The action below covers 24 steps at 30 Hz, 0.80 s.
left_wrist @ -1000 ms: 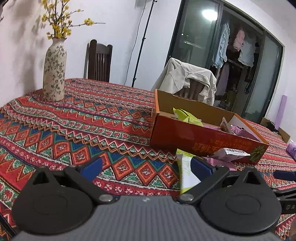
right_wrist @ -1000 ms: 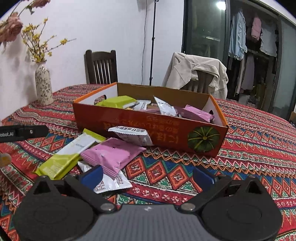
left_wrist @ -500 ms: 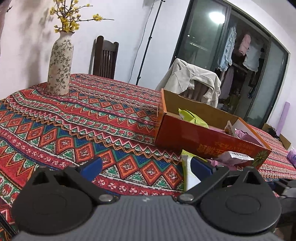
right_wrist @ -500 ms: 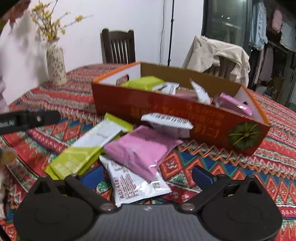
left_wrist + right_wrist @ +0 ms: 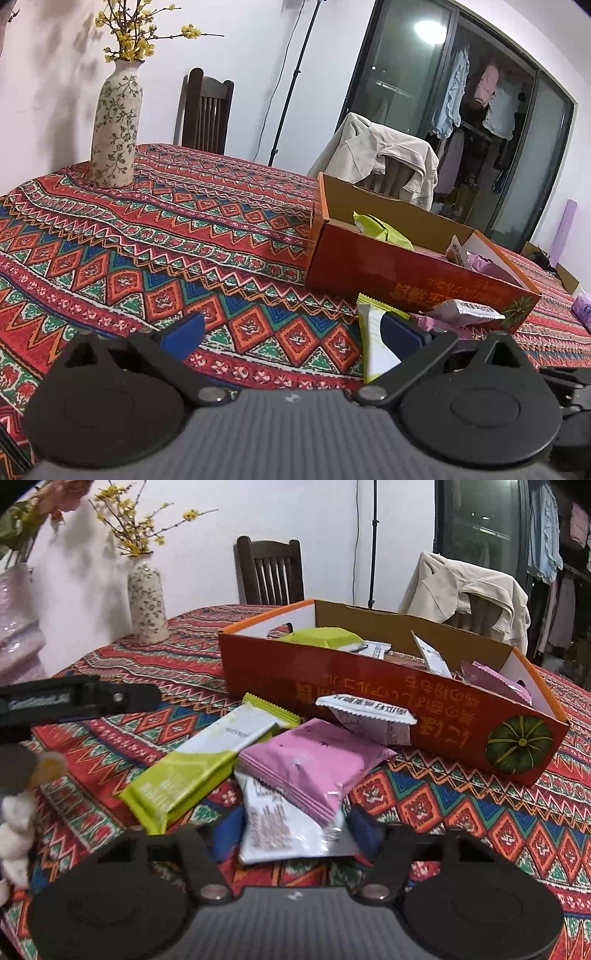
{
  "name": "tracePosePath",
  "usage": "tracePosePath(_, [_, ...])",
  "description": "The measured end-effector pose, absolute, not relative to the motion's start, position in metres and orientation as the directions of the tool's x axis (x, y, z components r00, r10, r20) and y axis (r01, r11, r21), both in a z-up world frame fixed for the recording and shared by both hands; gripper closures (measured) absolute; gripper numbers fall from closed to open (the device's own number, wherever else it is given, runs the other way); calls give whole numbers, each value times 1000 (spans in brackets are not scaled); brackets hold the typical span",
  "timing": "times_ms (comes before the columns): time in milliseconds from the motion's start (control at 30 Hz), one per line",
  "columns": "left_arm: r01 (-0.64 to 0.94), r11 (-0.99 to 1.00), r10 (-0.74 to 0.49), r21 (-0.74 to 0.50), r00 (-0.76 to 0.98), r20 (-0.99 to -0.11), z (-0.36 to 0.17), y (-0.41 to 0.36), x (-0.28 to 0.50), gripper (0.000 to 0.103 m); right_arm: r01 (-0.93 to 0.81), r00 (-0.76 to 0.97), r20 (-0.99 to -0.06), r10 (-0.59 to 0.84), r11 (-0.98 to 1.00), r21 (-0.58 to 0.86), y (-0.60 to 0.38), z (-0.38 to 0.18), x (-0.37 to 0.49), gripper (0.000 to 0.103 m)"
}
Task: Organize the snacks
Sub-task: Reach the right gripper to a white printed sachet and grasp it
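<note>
An orange cardboard box [image 5: 369, 686] with several snack packets inside stands on the patterned tablecloth; it also shows in the left wrist view [image 5: 388, 269]. In front of it lie a green bar packet [image 5: 207, 764], a pink packet [image 5: 314, 764], a small white packet [image 5: 369, 716] leaning on the box, and a white packet [image 5: 284, 823]. My right gripper [image 5: 295, 830] has its fingers around the white packet, partly closed on its two sides. My left gripper [image 5: 291, 328] is open and empty above the cloth, left of the green bar [image 5: 373, 339].
A flowered vase [image 5: 114, 125] with yellow blossoms stands at the table's far left. A dark wooden chair [image 5: 271, 572] and a chair draped with a beige jacket [image 5: 469, 587] stand behind the table. Glass doors are at the back right.
My right gripper has moved forward and down to the packets and its fingers have narrowed around the white packet. My left gripper has drifted a little, staying open.
</note>
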<state>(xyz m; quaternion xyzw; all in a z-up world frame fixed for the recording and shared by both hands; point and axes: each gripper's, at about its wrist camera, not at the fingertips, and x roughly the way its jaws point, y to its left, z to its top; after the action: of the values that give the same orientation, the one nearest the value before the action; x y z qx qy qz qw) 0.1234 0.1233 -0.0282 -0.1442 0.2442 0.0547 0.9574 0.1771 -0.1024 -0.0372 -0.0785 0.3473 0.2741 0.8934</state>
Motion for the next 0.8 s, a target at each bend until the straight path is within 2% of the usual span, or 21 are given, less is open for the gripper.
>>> tracePosePath(267, [-214,949,79,-229,870,-486,-26,123,122,0,-526,629,-641,440,848,65,-127,-29,158,52])
tracePosePath(533, [-209,953,81,-219,874,-480,-16,113,116,0,-451,709,-580,400,890,62,-165,-13,147,55])
tracePosePath(600, [-199,957,77,-210,873,-481,-13,107,116,0,-434,714,-575,400,897,86,-176,-11,148,103])
tracePosePath(633, [-194,960,75,-204,874,-480,-12,104,116,0,-424,719,-570,397,901,93,-181,-9,149,101])
tracePosePath(667, [-189,961,72,-201,875,-479,-11,101,116,0,-414,725,-569,387,906,89,-185,-9,150,95])
tracePosePath(767, [-181,965,70,-190,875,-479,-9,93,117,0,-398,725,-577,377,912,96,-194,-13,152,94])
tracePosePath(800, [-180,966,70,-188,875,-479,-8,91,117,0,-400,721,-580,379,911,99,-197,-14,152,91])
